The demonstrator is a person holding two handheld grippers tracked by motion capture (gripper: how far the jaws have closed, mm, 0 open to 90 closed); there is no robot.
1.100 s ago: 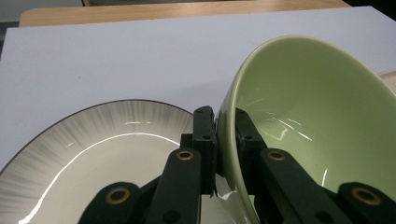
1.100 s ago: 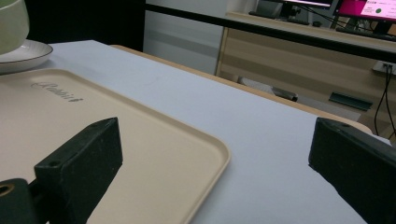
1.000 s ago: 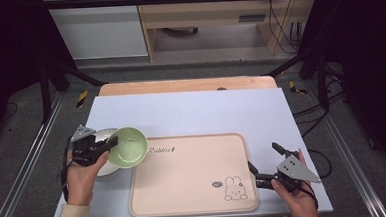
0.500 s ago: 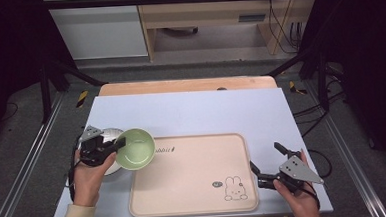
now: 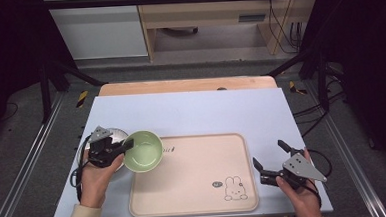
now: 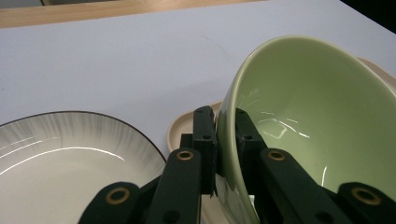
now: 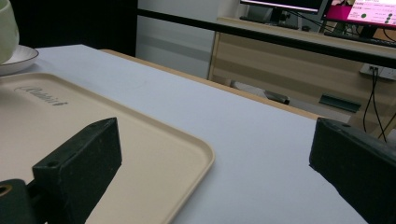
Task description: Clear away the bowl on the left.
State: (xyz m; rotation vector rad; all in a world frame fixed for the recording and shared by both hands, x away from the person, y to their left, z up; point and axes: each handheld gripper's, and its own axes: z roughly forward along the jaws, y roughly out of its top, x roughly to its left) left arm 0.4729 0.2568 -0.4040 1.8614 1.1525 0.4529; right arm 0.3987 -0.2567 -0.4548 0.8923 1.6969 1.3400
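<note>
My left gripper (image 5: 127, 145) is shut on the rim of a light green bowl (image 5: 143, 151), held over the left edge of a beige tray (image 5: 194, 176). In the left gripper view the bowl (image 6: 308, 126) is tilted, its rim pinched between the two black jaws of the left gripper (image 6: 225, 135). A white plate with a dark rim (image 5: 113, 136) lies on the table under my left hand, and the plate (image 6: 60, 158) shows again in that close view. My right gripper (image 5: 270, 160) stands open at the tray's right edge with nothing between its jaws.
The tray (image 7: 70, 130) bears a rabbit drawing (image 5: 232, 187) near its front right corner. The pale blue table top (image 5: 196, 113) stretches behind it to a wooden strip (image 5: 187, 85). Metal frame rails (image 5: 28, 162) run along both sides.
My left gripper has carried the green bowl to the right, from above the plate to over the tray's left edge. The right gripper has stayed open and barely shifted.
</note>
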